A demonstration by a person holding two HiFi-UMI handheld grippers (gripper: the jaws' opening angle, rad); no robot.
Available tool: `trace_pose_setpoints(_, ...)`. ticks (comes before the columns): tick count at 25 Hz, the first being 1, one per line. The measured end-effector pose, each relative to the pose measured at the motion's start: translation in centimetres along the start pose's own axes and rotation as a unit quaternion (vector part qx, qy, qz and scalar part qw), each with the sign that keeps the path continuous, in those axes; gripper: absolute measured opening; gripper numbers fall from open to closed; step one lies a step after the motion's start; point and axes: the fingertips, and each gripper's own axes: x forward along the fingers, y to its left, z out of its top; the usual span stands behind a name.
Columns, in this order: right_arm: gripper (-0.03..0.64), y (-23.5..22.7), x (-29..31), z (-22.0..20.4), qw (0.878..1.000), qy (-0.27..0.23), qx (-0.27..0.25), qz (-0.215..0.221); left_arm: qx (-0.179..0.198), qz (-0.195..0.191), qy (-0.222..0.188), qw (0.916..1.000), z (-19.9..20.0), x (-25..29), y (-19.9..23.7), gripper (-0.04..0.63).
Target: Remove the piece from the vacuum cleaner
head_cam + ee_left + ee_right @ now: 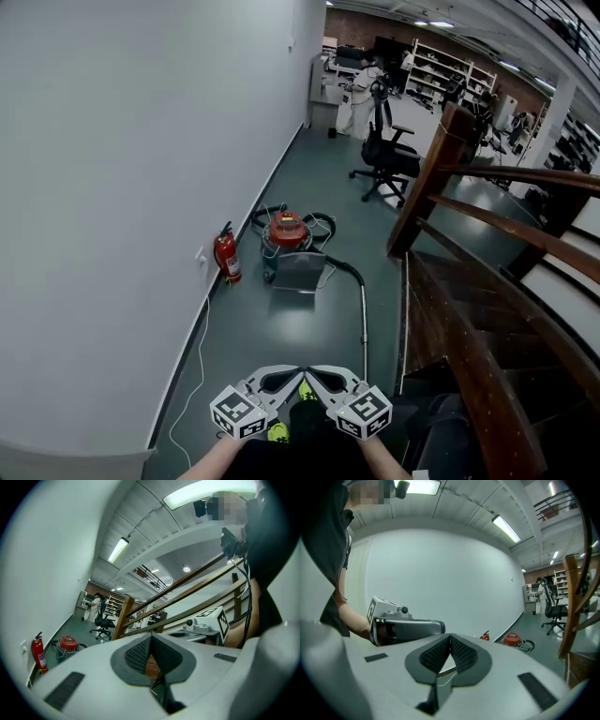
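Both forearms are coming in low at the head view's bottom edge, holding the left gripper (pixel 289 375) and right gripper (pixel 317 373) side by side with their tips angling together; each gripper's jaws are pressing together on nothing; the red vacuum cleaner (pixel 288 232) is sitting well ahead on the floor, near a fire extinguisher (pixel 227 255), its wand (pixel 363 314) lying toward the person.

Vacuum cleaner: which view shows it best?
The head view: the vacuum cleaner shows whole, with its red top, hose and wand. The left gripper view shows it only small and distant at lower left. The right gripper view shows it just as small, right of centre.
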Motion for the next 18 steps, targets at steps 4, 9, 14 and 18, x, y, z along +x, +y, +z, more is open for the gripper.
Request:
trace_pose_setpoints(4, 0.015, -1.5, 1.1, -0.2, 1.000, 0.005, 0.005, 0.005, -0.004, 0.008, 0.007, 0.9999, -0.3, 1.0, 1.6, 0.009)
trace_pose_setpoints(9, 0.015, -3.9, 3.1, 0.7, 1.000, 0.010, 0.003, 0.016, 0.003, 0.025, 0.018, 0.9995, 0.4, 2.5, 4.3, 0.009)
trace_pose_setpoints(14, 0.015, -6.9, 5.3, 1.4, 1.000, 0.018, -0.003, 0.025, 0.013, 0.037, 0.025, 0.9989, 1.2, 4.8, 7.5, 0.009)
trace_pose_setpoints(18, 0.015, -9.2, 7.3, 1.5, 0.999, 0.033, -0.016, 0.039, 0.019, 0.042, 0.030, 0.9985, 1.7, 7.4, 9.9, 0.009)
